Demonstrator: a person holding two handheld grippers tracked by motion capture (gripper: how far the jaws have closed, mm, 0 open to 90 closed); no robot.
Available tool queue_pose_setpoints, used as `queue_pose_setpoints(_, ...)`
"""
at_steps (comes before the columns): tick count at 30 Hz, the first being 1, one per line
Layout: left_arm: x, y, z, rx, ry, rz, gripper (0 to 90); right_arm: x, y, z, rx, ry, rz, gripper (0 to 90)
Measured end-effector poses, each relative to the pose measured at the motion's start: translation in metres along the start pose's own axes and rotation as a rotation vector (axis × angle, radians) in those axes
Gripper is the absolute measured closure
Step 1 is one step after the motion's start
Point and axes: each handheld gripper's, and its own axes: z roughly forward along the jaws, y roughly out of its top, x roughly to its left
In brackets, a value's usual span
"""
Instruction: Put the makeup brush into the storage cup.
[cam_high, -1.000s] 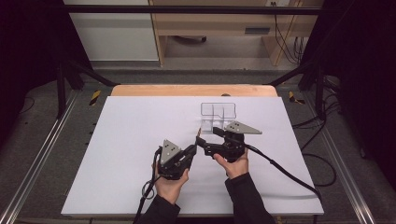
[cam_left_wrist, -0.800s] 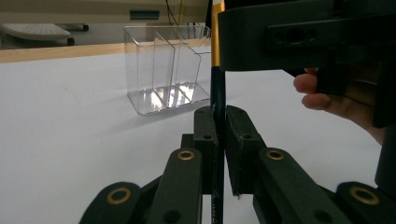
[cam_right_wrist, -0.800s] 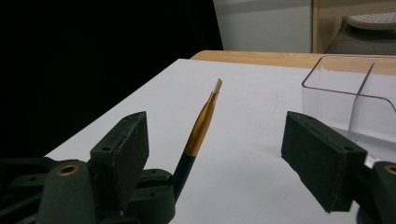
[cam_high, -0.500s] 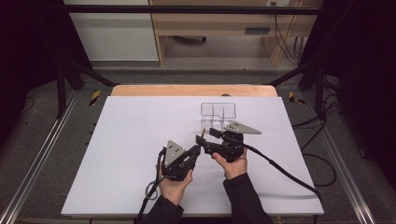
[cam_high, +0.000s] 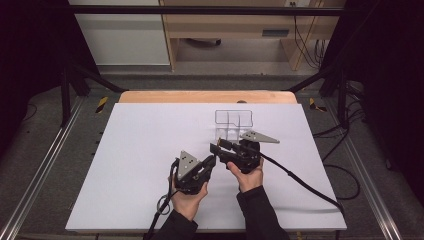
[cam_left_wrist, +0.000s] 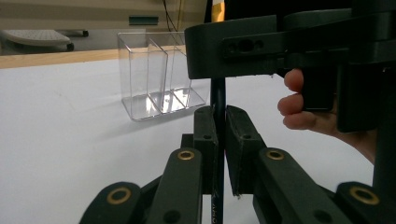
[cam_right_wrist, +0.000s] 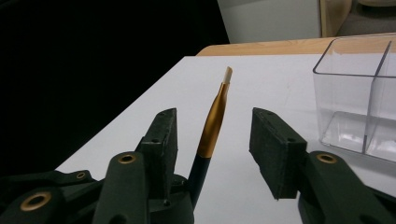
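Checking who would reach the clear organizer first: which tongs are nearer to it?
Right. The right tongs sit just in front of the clear organizer, almost at its base. The left tongs are further back toward the person, clamped on the brush.

Glossy clear-plastic organiser (cam_right_wrist: 359, 107), matt white table sheet (cam_high: 150, 150), gold metallic brush ferrule (cam_right_wrist: 212, 126), wooden table edge (cam_high: 200, 96).

One clear plastic organiser box (cam_high: 233, 123) stands on one white-topped table (cam_high: 140, 150); it seems to have three compartments, though the glare makes that uncertain. There is one dark-handled paintbrush with a gold ferrule (cam_right_wrist: 214, 125). Two black two-jaw grippers are present, left (cam_high: 211, 161) and right (cam_high: 216, 145), each in one hand.
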Motion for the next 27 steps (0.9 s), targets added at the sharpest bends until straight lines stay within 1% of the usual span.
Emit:
queue_pose_setpoints(1,-0.0002,0.0,0.0001,0.0,0.001,0.001,83.0,0.0,0.0,0.0,0.0,0.0,0.0,52.4)
queue_pose_setpoints(2,-0.0005,0.0,0.0003,0.0,0.001,0.001,82.9,0.0001,-0.0001,0.0001,0.001,0.006,0.008,54.9)
queue_pose_setpoints(4,-0.0009,0.0,0.0004,-0.002,0.003,0.0,82.9,0.0002,-0.0001,0.0002,0.002,0.007,0.011,55.9)
queue_pose_setpoints(11,-0.0013,0.0,0.0002,-0.006,0.003,0.0,82.9,0.0011,-0.0006,0.0002,0.006,0.02,0.031,64.9)
queue_pose_setpoints(17,-0.0019,-0.0002,0.0006,-0.005,0.006,0.005,82.9,0.0011,-0.0002,0.0001,0.012,0.028,0.045,68.9)
queue_pose_setpoints(21,-0.0021,-0.0002,0.0001,-0.008,0.009,0.006,83.0,0.0009,0.0003,0.0002,0.005,0.039,0.067,74.0)
queue_pose_setpoints(27,-0.001,0.0003,-0.0008,-0.011,0.016,0.007,83.0,0.0005,0.0008,0.0002,0.007,0.048,0.088,77.7)
